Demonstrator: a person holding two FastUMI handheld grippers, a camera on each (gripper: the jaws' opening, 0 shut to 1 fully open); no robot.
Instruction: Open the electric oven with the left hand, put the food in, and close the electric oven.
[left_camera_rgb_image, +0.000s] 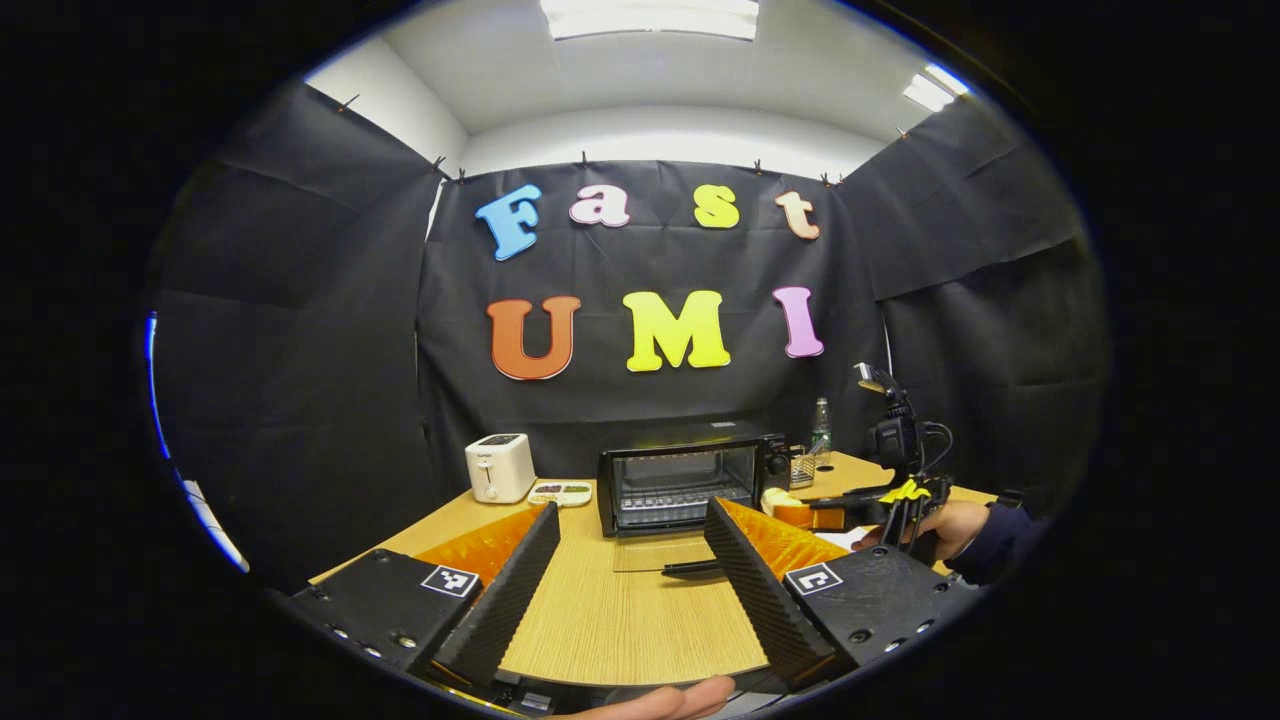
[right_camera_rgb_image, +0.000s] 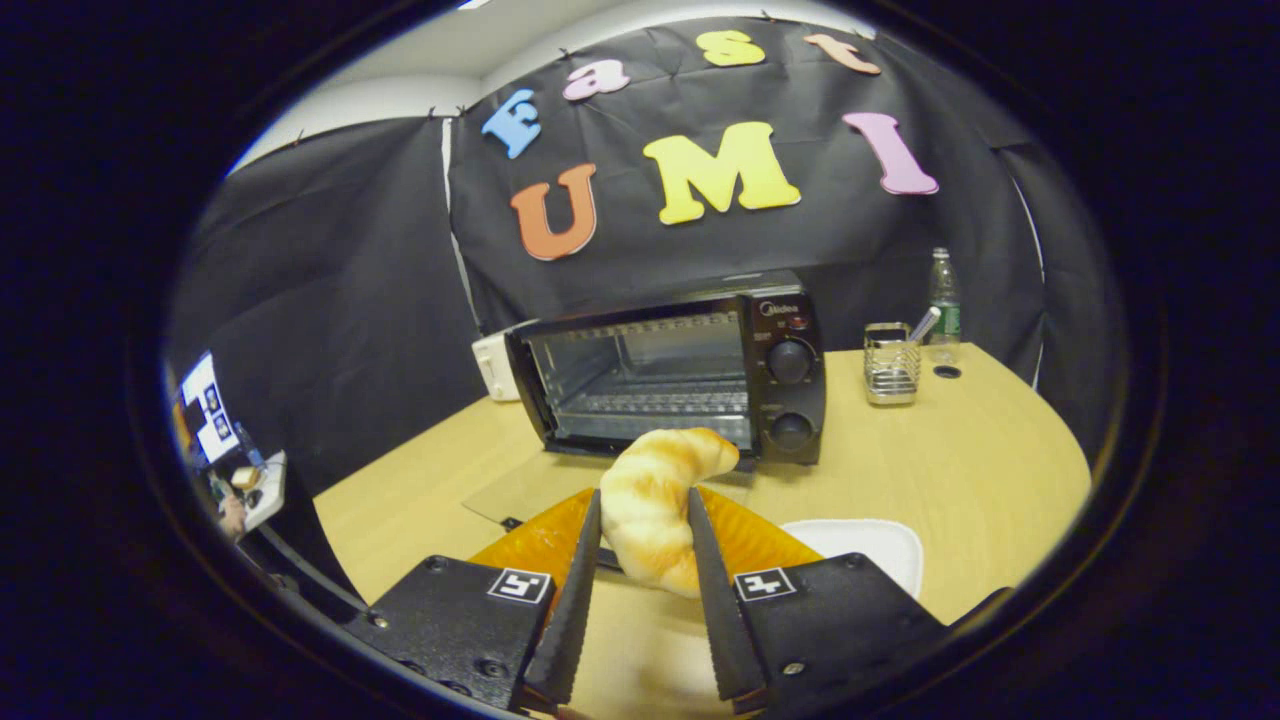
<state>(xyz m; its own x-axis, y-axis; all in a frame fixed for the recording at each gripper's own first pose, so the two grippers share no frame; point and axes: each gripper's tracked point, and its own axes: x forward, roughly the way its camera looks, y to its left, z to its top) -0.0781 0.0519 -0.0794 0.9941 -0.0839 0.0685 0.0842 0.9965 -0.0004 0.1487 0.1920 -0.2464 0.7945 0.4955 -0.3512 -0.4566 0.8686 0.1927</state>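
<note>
The black electric oven (left_camera_rgb_image: 680, 480) (right_camera_rgb_image: 680, 370) stands at the middle back of the wooden table, its glass door (left_camera_rgb_image: 655, 552) (right_camera_rgb_image: 525, 490) folded down flat in front of it and the wire rack inside bare. My left gripper (left_camera_rgb_image: 633, 510) is open and holds nothing, back from the oven and facing it. My right gripper (right_camera_rgb_image: 643, 497) is shut on a golden croissant (right_camera_rgb_image: 655, 505), held above the table just before the open door. In the left gripper view the right gripper (left_camera_rgb_image: 900, 500) and the hand holding it show to the right of the oven, with the croissant (left_camera_rgb_image: 775, 500).
A white plate (right_camera_rgb_image: 870, 548) lies on the table to the right of my right gripper. A wire utensil holder (right_camera_rgb_image: 890, 365) and a bottle (right_camera_rgb_image: 943, 295) stand right of the oven. A white toaster (left_camera_rgb_image: 499, 467) and a small tray (left_camera_rgb_image: 560, 492) sit left of it.
</note>
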